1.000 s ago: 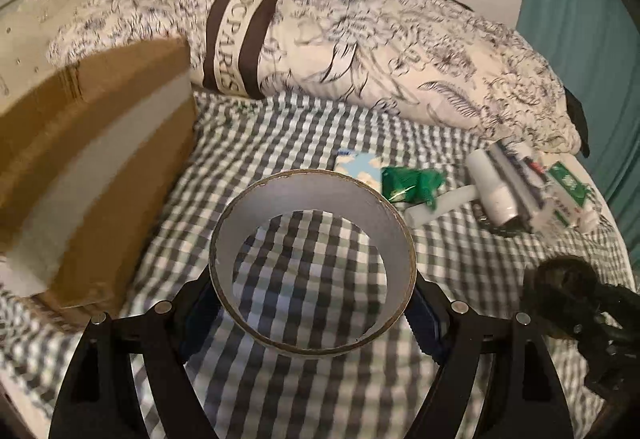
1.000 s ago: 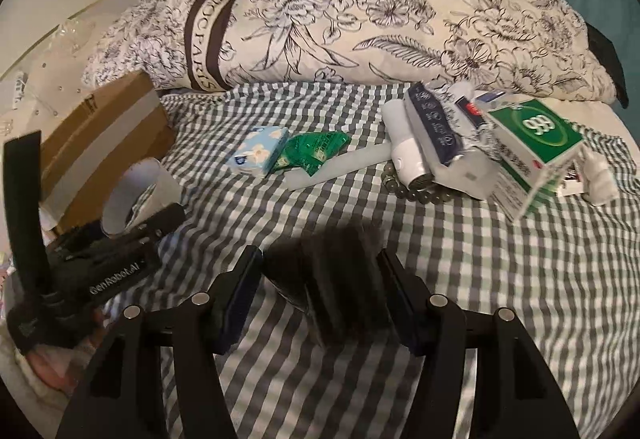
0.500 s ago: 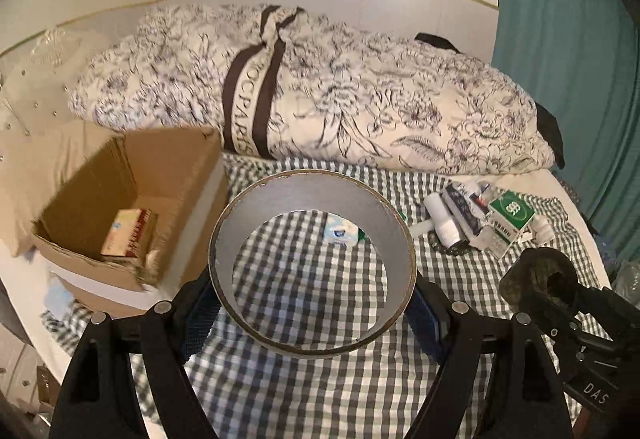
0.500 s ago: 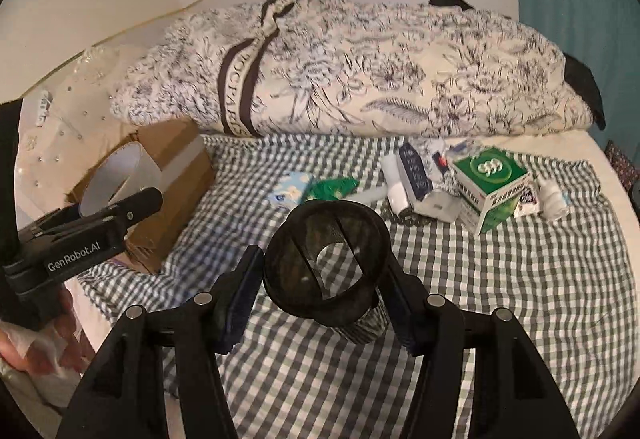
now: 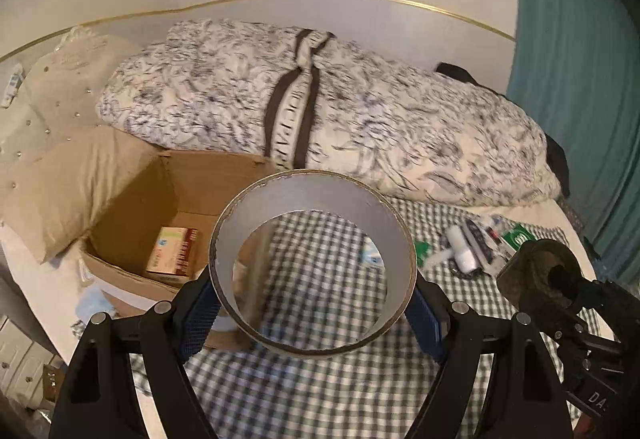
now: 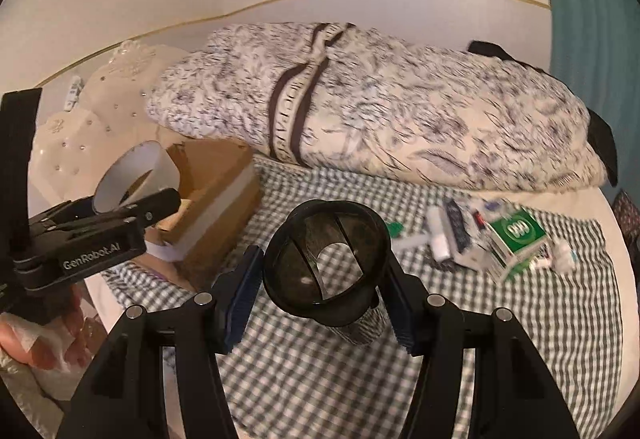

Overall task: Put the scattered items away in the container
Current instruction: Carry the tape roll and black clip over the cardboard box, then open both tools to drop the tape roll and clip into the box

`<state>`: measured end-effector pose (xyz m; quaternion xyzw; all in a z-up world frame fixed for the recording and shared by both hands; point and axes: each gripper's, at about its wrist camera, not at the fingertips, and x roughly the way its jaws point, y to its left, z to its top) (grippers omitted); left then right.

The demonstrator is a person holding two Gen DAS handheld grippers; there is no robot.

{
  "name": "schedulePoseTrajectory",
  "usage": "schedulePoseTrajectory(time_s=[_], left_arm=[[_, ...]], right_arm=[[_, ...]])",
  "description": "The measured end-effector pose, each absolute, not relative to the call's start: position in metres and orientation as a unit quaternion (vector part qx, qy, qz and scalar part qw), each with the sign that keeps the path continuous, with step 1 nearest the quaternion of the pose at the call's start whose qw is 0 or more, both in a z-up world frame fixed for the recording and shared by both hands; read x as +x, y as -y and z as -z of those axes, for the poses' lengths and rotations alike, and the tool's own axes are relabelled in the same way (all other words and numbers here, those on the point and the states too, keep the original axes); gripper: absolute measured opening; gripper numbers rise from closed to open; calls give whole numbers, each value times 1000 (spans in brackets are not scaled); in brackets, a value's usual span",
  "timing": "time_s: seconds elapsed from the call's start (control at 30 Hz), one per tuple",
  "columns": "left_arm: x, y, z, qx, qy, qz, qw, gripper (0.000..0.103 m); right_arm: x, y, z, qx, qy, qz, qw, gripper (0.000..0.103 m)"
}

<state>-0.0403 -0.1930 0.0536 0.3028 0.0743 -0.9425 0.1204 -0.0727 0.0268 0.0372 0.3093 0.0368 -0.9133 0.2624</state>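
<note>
Left claw (image 5: 312, 313), left wrist view: clenched on a wide tape roll (image 5: 312, 271), held above the checked bed (image 5: 320, 391) beside the open cardboard box (image 5: 132, 199) near the bed's left edge; a small packet (image 5: 172, 251) lies inside. Right claw (image 6: 320, 299), right wrist view: grasping a dark mesh cup (image 6: 326, 259) over the bed's middle; a green carton (image 6: 516, 239) and small items lie toward the right edge.

Tape roll (image 5: 312, 271) in left claw (image 5: 312, 303) — (box (image 5: 132, 199) beside)
</note>
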Motion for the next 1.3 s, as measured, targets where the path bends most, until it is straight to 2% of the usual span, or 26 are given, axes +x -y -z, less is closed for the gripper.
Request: schedulePoseTrajectory(time_s=[0.27,0.63,1.3], left_arm=[[-32,267,-62,298,-87,936,165,83],[-49,349,-30,318,-109,921,198,83],[-84,380,22,351,-130,907,195,84]], right_arm=[[-77,52,-49,307,-52,897,314,58],[-107,160,-49,327,-59,864,379,58],[-177,242,-1,404,3,817,411,58]])
